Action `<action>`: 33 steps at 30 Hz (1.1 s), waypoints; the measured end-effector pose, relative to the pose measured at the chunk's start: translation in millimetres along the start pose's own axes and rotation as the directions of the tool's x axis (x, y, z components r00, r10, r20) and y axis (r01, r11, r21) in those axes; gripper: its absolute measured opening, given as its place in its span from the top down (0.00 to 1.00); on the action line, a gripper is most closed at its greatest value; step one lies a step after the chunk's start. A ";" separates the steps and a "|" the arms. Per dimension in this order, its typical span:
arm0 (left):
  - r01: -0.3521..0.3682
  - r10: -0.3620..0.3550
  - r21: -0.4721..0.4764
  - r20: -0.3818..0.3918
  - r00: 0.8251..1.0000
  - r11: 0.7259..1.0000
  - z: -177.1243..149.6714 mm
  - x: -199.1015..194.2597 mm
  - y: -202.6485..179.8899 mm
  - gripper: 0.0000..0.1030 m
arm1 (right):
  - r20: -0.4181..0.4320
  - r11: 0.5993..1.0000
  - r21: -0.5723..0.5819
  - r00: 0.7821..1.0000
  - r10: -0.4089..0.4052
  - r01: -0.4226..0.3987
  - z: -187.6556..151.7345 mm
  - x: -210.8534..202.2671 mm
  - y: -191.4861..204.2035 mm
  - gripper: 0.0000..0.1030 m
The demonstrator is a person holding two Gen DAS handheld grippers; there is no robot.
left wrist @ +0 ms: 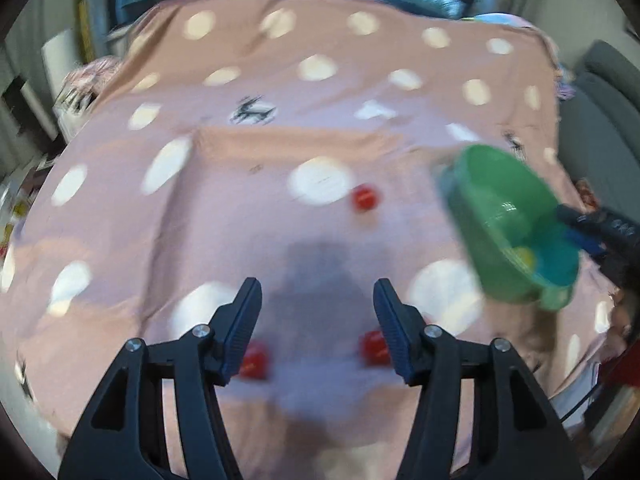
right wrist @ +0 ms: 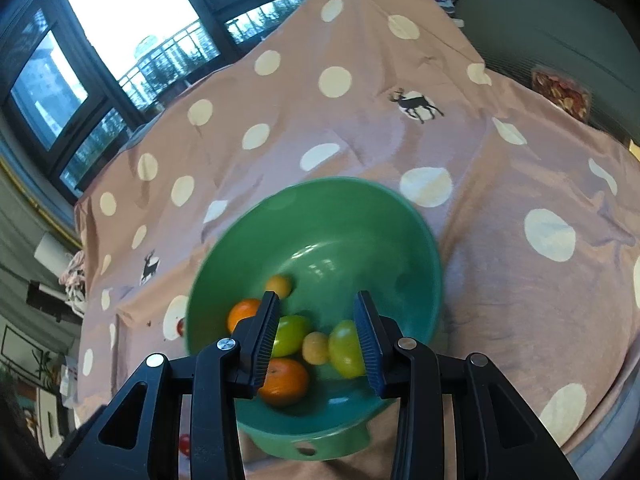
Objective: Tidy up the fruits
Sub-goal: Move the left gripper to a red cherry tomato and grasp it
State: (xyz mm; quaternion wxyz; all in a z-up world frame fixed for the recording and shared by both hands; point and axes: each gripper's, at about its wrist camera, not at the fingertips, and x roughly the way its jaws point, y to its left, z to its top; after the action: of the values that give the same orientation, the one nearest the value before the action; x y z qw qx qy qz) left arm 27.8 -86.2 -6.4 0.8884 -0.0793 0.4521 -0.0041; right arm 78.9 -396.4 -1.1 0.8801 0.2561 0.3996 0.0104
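While three red fruits (left wrist: 365,197) lie loose on the spotted cloth (left wrist: 240,208), the left gripper (left wrist: 318,312) hovers over them, fingers spread and empty. Centre one fruit between them before closing. At right of frame the right gripper (right wrist: 316,338), fingers part-spread, seems to grip the near rim of the tilted green bowl (right wrist: 340,216). Bare cloth lies ahead; its edge is near at lower frame.

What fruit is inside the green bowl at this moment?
Inside the green plastic bowl: two oranges, two green fruits and two small yellowish round fruits. The right claw's fingers cover parts of several, so anything beneath them cannot be seen.
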 end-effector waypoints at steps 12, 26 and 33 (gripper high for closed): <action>0.022 -0.033 -0.066 -0.158 0.987 0.998 -28.8 37.1 42.2 0.61 | -0.037 0.983 -0.172 0.998 0.053 -0.058 -17.4 5.8 61.1 0.63; 0.070 -0.077 -0.092 -0.079 0.994 0.993 -28.1 41.6 54.4 0.75 | -0.167 0.934 -0.324 0.981 0.100 -0.150 -40.1 42.0 132.9 0.63; 0.046 -0.047 -0.097 -0.010 0.999 0.994 -27.9 29.9 56.5 0.75 | -0.262 0.924 -0.352 0.963 0.057 -0.150 -38.0 99.1 172.2 0.63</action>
State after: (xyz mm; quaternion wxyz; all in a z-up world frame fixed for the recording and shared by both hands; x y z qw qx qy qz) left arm 19.4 -36.6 -54.7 0.8803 -0.1327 0.4554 -0.0036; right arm 151.6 -207.9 -12.0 0.8540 0.1040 0.4828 0.1636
